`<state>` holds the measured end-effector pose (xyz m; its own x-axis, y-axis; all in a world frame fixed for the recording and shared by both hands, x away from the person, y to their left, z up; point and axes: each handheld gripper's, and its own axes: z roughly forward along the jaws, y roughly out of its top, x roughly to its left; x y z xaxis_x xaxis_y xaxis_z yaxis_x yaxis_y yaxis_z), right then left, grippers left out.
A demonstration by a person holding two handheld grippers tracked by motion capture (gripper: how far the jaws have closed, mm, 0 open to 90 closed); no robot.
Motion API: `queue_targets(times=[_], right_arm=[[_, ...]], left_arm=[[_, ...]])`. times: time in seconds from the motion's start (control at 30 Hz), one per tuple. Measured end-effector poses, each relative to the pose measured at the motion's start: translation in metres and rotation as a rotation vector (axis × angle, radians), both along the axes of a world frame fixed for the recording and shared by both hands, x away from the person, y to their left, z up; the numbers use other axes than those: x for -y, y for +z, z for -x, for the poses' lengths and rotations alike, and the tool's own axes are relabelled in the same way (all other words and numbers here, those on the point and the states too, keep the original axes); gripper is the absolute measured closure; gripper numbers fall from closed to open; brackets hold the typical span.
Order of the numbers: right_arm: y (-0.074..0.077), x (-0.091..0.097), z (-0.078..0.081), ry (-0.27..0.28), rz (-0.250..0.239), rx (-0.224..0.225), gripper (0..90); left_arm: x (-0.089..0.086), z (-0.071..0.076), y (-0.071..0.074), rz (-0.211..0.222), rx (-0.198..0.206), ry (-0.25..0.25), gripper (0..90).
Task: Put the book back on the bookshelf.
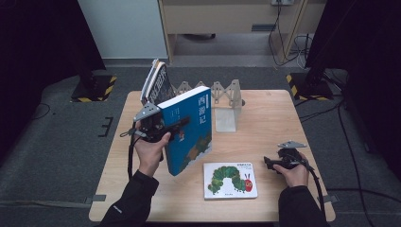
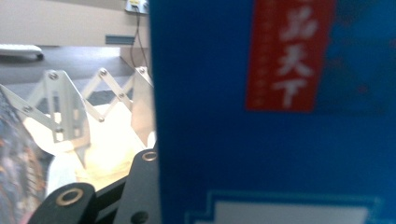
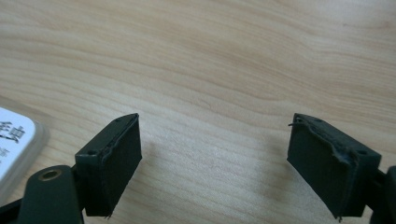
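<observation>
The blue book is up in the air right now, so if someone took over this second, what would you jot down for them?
Left gripper: shut on the blue book, held upright above the wooden table.
Right gripper: open, holding nothing, low over the table near its right edge.
Metal folding book rack at the back; a few books already lean at its left end.
Caterpillar picture book lies flat at the front, untouched.
Likely left: stand the blue book in the rack, then perhaps the picture book.
</observation>
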<state>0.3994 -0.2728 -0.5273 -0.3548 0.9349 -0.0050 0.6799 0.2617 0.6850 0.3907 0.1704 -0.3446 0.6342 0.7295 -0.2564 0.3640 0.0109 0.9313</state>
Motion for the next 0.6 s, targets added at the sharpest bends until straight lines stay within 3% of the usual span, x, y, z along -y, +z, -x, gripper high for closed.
queue_targets(times=[0.17,0.3,0.6], right_arm=[[-0.004,0.003,-0.001,0.001,0.006,-0.013,16.2],[-0.005,0.004,-0.001,-0.001,-0.003,-0.01,14.4],[-0.012,0.004,0.0,-0.016,-0.019,0.041,6.8]], left_arm=[[0.004,-0.006,0.006,-0.024,0.029,0.021,60.9],[0.005,-0.018,0.007,-0.006,0.023,0.038,61.0],[0.014,-0.04,0.018,-0.02,0.066,0.089,61.0]])
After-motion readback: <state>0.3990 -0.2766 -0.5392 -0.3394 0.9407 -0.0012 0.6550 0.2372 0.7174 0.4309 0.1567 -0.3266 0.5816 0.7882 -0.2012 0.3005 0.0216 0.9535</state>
